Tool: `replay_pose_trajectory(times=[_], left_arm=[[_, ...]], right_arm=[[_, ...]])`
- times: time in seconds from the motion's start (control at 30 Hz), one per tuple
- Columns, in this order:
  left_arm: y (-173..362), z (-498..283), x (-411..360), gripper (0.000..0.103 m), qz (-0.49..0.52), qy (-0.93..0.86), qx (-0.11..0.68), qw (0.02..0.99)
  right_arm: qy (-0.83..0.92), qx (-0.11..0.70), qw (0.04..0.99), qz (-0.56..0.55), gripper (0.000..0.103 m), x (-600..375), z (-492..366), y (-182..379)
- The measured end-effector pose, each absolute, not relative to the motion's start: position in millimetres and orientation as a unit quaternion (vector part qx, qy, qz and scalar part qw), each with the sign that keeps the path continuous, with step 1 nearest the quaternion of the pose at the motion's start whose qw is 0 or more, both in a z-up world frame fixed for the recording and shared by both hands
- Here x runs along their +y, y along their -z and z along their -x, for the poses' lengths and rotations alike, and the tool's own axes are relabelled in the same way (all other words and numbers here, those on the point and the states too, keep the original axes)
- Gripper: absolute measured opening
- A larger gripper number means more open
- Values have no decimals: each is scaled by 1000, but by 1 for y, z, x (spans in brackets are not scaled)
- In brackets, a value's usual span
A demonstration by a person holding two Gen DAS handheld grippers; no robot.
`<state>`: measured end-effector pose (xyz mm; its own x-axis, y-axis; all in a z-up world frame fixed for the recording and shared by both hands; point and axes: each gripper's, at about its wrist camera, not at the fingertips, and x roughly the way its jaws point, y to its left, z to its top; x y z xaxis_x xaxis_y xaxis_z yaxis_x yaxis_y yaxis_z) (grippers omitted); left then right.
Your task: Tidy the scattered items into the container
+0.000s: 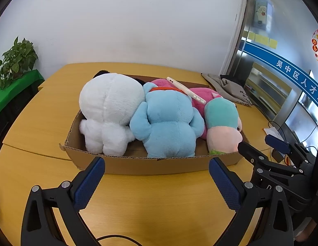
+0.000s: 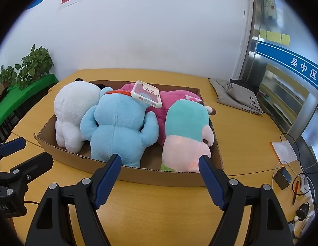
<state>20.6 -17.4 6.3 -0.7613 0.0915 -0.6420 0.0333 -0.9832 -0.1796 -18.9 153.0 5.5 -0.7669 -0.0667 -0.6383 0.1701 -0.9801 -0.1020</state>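
1. Fingers (image 1: 89,186) of left gripper (image 1: 156,182): spread wide, nothing between them, poised over bare wooden table (image 1: 35,123) just short of cardboard box (image 1: 150,165).
2. Right gripper (image 2: 159,179): likewise wide apart and empty, tips just before the box's near wall (image 2: 159,176).
3. Contents of box: white plush (image 1: 109,110) at left, blue plush (image 1: 167,121) in centre, pink plush (image 2: 173,100) behind, teal-and-pink plush (image 2: 185,137) at right. All face down, packed tight, touching one another.
4. Phone case (image 2: 147,96): resting tilted on top of blue and pink plush, inside the box outline.
5. Grey cloth bag (image 2: 237,94): lying on table to the right of box, well apart from both grippers. Cables and small electronics (image 2: 282,177) at right edge judged not part of the tidy.
6. Assessment: tidying appears nearly or fully complete; bag possibly the only item left, cannot tell.
7. Recommended handling if bag is taken: approach with right gripper, pinch a raised fold, lift clear of box wall, lay over plush without knocking the loosely perched case.
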Motion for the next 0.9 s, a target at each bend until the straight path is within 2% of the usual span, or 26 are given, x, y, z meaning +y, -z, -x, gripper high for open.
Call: replay_pose_trajectory(times=[0.9], left_arm=[[-6, -26, -11, 103, 335, -940, -58, -21]], right_arm=[[936, 56, 59, -342, 78, 163, 19, 2]])
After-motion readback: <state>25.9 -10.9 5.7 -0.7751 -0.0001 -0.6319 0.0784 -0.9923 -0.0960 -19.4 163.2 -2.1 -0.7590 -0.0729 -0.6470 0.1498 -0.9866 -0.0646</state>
